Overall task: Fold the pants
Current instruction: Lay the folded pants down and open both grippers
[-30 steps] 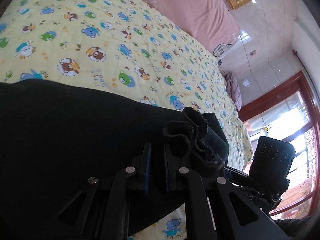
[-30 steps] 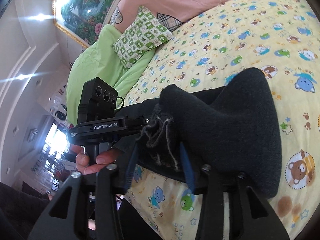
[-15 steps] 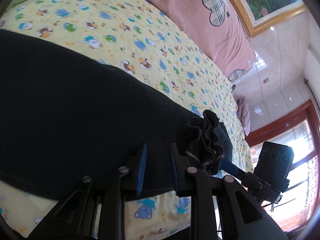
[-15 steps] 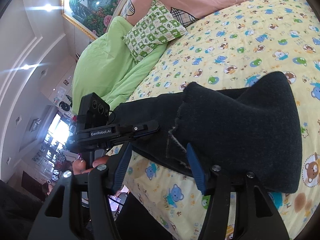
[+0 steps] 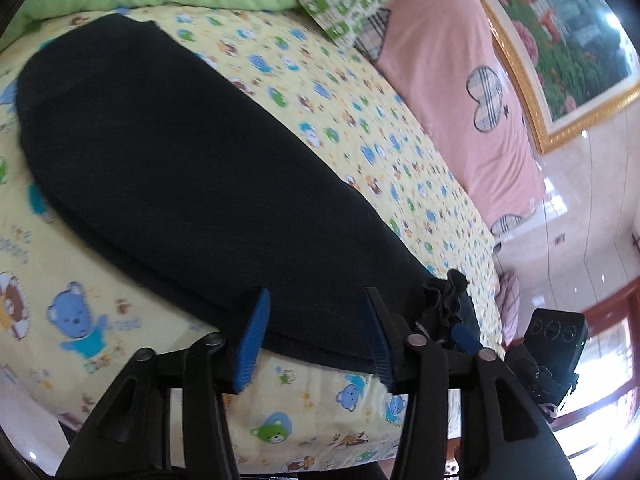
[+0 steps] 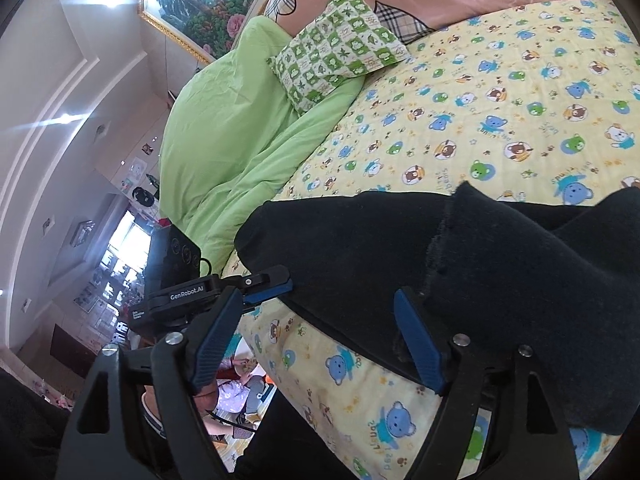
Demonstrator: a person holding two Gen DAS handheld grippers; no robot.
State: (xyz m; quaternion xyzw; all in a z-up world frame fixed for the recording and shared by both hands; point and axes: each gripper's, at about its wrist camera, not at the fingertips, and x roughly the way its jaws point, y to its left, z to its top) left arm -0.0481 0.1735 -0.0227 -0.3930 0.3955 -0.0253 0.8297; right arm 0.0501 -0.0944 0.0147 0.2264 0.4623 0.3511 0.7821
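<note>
step: letting go of the soft black cloth pants [image 5: 192, 168] on the yellow teddy-bear bed sheet [image 5: 340, 92] | left gripper [image 5: 316, 336] and right gripper [image 6: 320, 344] jaws opening, pinching nothing | next: probably grab an end and fold again

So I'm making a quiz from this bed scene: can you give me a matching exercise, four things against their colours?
Things:
1. pants
2. duvet
3. headboard
4. gripper pads

Colours:
A. pink
B. blue
C. black
D. plain green

Pairs: 1-C, 2-D, 3-A, 4-B
</note>
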